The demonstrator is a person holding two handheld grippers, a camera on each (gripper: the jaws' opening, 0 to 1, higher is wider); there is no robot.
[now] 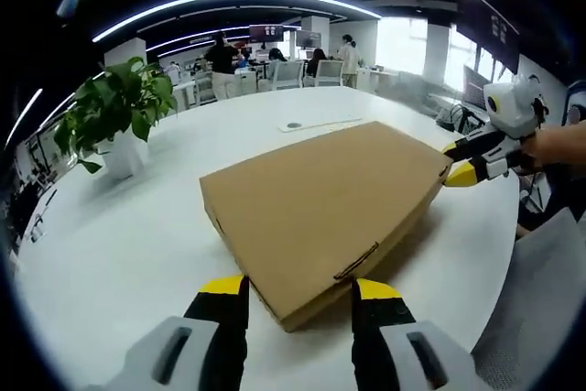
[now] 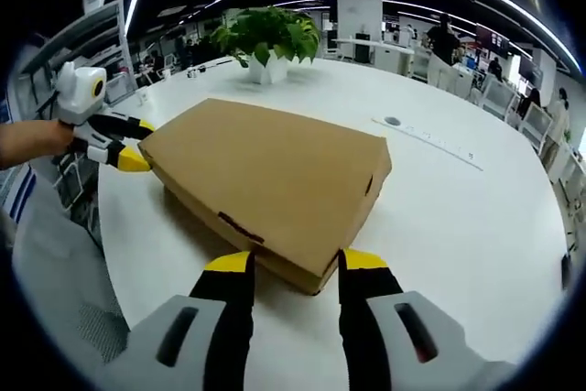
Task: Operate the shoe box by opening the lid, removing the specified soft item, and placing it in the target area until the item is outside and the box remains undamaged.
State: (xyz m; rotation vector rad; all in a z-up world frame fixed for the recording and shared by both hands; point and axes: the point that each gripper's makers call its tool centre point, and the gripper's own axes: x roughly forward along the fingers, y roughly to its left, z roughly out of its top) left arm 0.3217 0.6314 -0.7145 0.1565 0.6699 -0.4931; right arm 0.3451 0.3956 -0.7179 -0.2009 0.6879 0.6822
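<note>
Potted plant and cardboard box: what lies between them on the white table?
Nothing. In the left gripper view, bare white table separates the potted plant from the closed cardboard box.

Open tabletop (image 1: 137, 244) around box (image 1: 320, 199); plant (image 1: 114, 112) apart.

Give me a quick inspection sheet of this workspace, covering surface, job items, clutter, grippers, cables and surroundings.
Surface: white round table, bare around the box.
Job's things: cardboard shoe box, lid shut, no damage seen; soft item not visible.
Clutter: potted plant; flat white strip beside a small round disc.
Grippers: left gripper open, jaws astride one box corner; right gripper open, astride the opposite corner.
Cables: nothing seen.
Surroundings: open office with desks, chairs, people standing, ceiling light strips.
</note>
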